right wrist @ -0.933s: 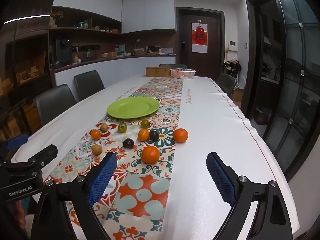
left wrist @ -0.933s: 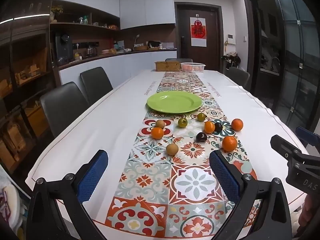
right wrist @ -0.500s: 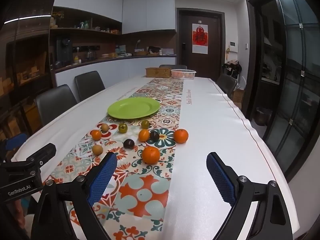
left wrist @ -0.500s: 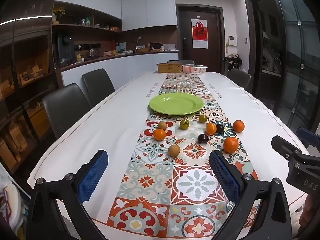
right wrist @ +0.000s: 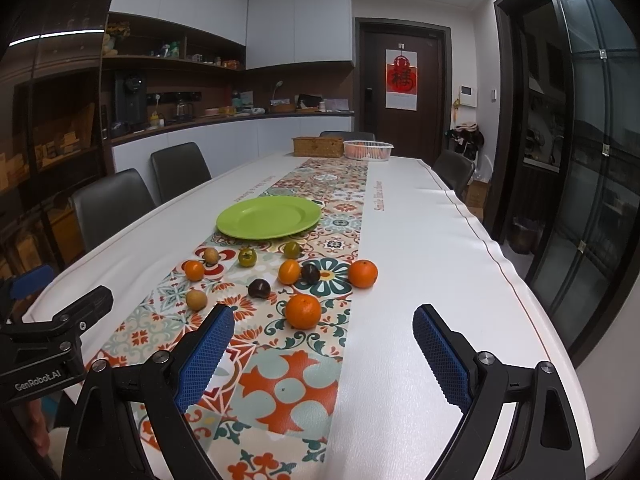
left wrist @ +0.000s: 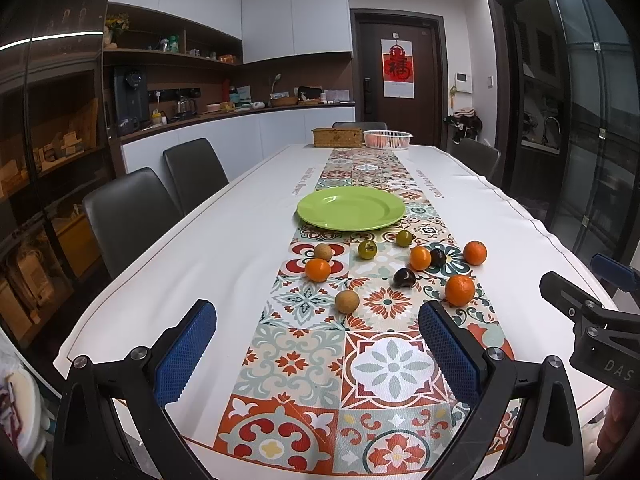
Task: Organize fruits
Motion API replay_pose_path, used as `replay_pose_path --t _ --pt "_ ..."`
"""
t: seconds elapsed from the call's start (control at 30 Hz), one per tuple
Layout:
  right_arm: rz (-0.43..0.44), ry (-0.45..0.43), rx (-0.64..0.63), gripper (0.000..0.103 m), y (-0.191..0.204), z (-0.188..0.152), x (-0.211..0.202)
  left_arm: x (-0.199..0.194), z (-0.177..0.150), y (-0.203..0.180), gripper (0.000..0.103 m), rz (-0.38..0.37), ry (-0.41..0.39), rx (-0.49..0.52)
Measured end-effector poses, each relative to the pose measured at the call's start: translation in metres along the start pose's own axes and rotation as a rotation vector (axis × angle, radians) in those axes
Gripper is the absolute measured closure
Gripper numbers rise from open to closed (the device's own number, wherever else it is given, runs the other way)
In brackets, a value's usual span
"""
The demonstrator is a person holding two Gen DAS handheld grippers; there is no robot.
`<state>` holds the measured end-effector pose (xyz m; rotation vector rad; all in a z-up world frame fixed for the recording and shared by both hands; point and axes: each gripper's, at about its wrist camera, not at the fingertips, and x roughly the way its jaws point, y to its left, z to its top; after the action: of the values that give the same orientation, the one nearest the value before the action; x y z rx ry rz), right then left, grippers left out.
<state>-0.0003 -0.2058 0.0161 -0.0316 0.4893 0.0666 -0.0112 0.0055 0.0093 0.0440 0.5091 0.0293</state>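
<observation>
Both claws wide open, empty: left gripper point(left wrist: 316, 344), right gripper point(right wrist: 324, 350). Fruits point(left wrist: 460, 290) loose on runner, near side of green plate point(left wrist: 351, 209). Risk: round fruit rolls if nudged off-centre.

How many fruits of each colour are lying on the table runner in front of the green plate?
Orange fruits: 4
Green fruits: 2
Dark purple fruits: 2
Tan-brown fruits: 2
Total: 10 fruits, none yet on the green plate.
</observation>
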Motion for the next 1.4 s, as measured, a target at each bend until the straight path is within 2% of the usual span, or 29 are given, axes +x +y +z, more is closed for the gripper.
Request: replay_pose_path --t 1.4 --pt "0.003 -0.007 -0.021 0.011 0.0034 0.0006 0.0 0.0009 0.0002 -0.0023 0.0 0.001 -0.007 0.002"
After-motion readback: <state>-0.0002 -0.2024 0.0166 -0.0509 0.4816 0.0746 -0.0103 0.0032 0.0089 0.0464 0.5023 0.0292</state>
